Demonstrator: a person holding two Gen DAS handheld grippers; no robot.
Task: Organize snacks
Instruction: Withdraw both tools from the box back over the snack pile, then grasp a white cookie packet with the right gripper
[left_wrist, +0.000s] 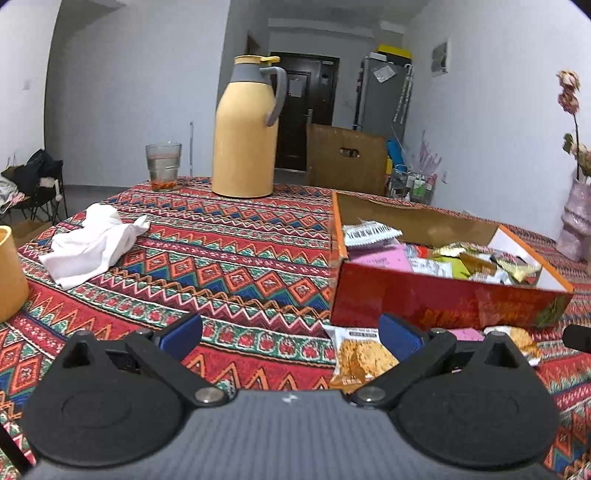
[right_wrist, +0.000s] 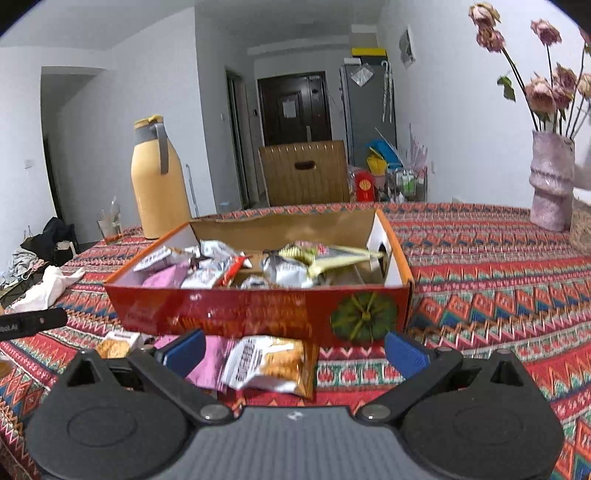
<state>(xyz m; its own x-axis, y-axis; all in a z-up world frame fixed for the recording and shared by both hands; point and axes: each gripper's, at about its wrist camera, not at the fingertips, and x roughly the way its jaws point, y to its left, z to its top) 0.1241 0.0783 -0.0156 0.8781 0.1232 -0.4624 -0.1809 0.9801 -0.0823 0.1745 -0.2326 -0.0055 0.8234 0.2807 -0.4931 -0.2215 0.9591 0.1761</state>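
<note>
Snacks mostly sit inside the red cardboard box (left_wrist: 443, 299) already, seen from the left wrist; the left gripper (left_wrist: 291, 338) hovers spread and empty over the patterned surface (left_wrist: 221, 258), with an orange cracker packet (left_wrist: 352, 360) loose just in front of the box. From the right wrist, the right gripper (right_wrist: 293, 352) is likewise spread, empty, above another cracker packet (right_wrist: 269, 363) and a pink packet (right_wrist: 210, 360) (three or so stragglers left, I judge).

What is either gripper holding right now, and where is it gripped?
Nothing. The left gripper and right gripper both stand open, and the snack packets lie loose on the tablecloth.
</note>
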